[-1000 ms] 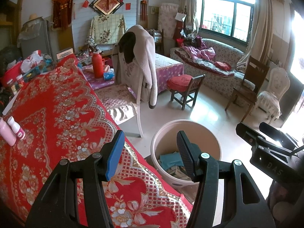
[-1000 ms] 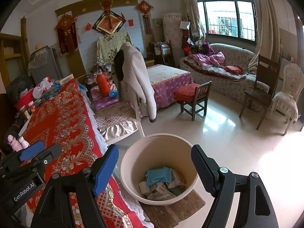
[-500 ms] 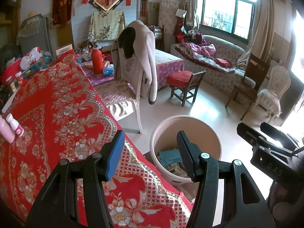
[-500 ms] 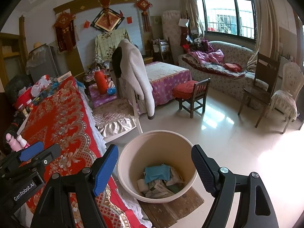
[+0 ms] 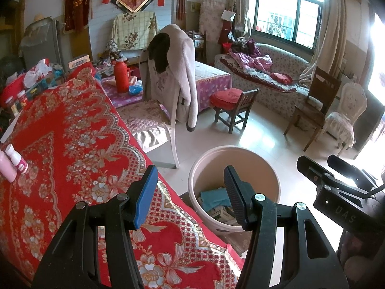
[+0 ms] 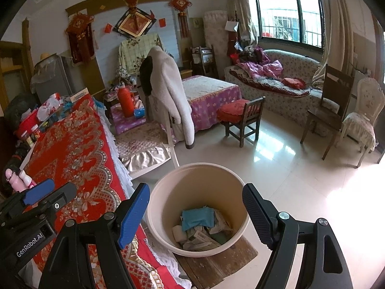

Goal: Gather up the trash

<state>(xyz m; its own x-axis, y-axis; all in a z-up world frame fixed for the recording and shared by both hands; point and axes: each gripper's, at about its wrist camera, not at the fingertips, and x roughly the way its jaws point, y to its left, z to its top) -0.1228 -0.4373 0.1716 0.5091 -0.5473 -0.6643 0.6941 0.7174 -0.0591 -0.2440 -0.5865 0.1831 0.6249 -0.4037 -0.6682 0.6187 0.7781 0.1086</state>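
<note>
view: both tilted slightly lower | bin (image 6: 197, 207) sits higher in frame

I see the bin (image 6: 197, 207) on the floor right of the table (image 6: 72, 144), trash (image 6: 202, 228) inside, a chair (image 6: 166, 110) behind it.

glossy pale tile floor (image 6: 300, 168) – barred window (image 6: 286, 21) bright; floral sofa (image 6: 288, 72) beneath, wooden chairs nearby.
</note>
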